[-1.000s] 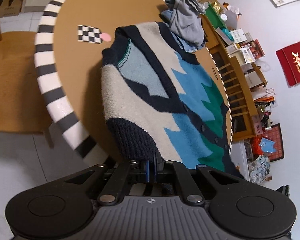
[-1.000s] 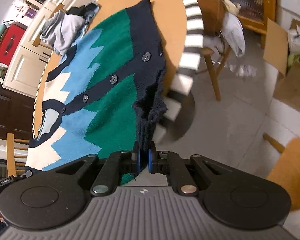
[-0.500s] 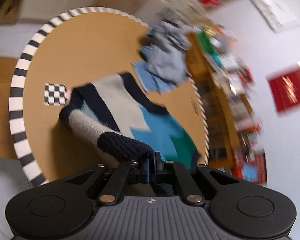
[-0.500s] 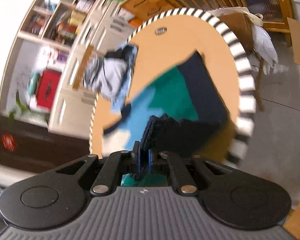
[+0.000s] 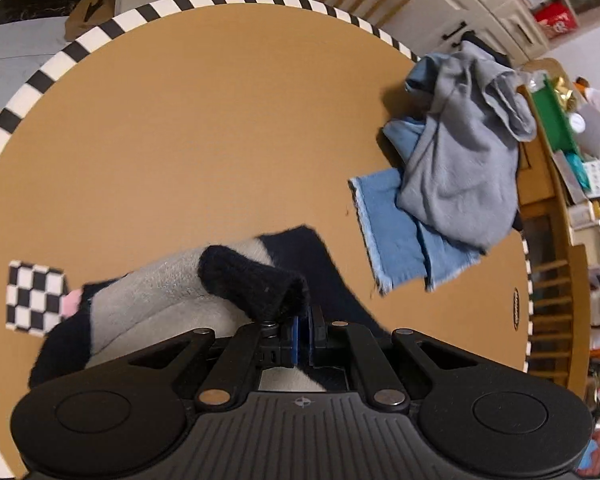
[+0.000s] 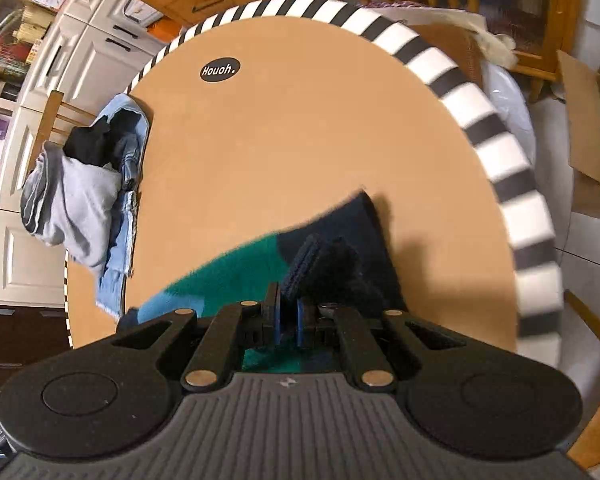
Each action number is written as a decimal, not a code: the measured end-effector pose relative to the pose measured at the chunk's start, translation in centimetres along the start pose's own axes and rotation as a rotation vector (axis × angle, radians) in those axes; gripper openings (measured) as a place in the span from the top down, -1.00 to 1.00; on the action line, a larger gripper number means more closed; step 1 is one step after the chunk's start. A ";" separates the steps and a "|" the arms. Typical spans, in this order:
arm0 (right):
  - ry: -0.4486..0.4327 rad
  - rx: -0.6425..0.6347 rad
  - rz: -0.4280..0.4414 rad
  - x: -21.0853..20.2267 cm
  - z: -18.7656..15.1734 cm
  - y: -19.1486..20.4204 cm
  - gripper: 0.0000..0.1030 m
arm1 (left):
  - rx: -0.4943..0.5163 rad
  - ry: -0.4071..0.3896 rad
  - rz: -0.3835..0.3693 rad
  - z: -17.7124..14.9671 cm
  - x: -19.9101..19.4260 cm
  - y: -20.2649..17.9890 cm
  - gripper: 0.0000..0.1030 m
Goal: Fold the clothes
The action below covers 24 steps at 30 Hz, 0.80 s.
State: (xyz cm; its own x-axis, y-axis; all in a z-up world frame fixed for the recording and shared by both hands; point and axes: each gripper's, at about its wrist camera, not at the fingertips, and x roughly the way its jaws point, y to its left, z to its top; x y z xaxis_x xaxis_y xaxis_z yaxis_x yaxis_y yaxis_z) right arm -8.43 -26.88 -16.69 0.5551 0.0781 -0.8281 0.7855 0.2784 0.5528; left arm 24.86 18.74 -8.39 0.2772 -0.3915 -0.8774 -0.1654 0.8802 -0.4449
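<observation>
Folded-over cardigan (image 5: 168, 292) now bunches against both clamped grippers.

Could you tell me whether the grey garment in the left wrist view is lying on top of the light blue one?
Yes, the grey garment is heaped over the light blue garment, whose frayed edge sticks out beneath it.
</observation>
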 end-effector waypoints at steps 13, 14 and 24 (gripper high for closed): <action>0.070 0.138 0.027 3.0 3.8 -1.8 0.48 | 0.000 -0.007 -0.027 2.9 4.7 -1.0 0.44; 0.049 0.114 0.019 2.7 4.2 -1.6 0.47 | 0.024 -0.041 -0.035 3.2 4.5 -1.2 0.44; -0.324 -0.615 -0.030 -4.4 -1.3 7.4 0.40 | 0.542 -0.357 -0.025 -2.3 -4.8 -3.3 -0.05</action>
State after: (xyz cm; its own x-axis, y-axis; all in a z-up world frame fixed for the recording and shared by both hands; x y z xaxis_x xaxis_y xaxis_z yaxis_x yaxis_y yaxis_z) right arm -5.44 -23.92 -9.05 0.6643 -0.2015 -0.7198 0.5575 0.7751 0.2975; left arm 21.89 17.09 -3.12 0.5881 -0.3827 -0.7125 0.3205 0.9191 -0.2291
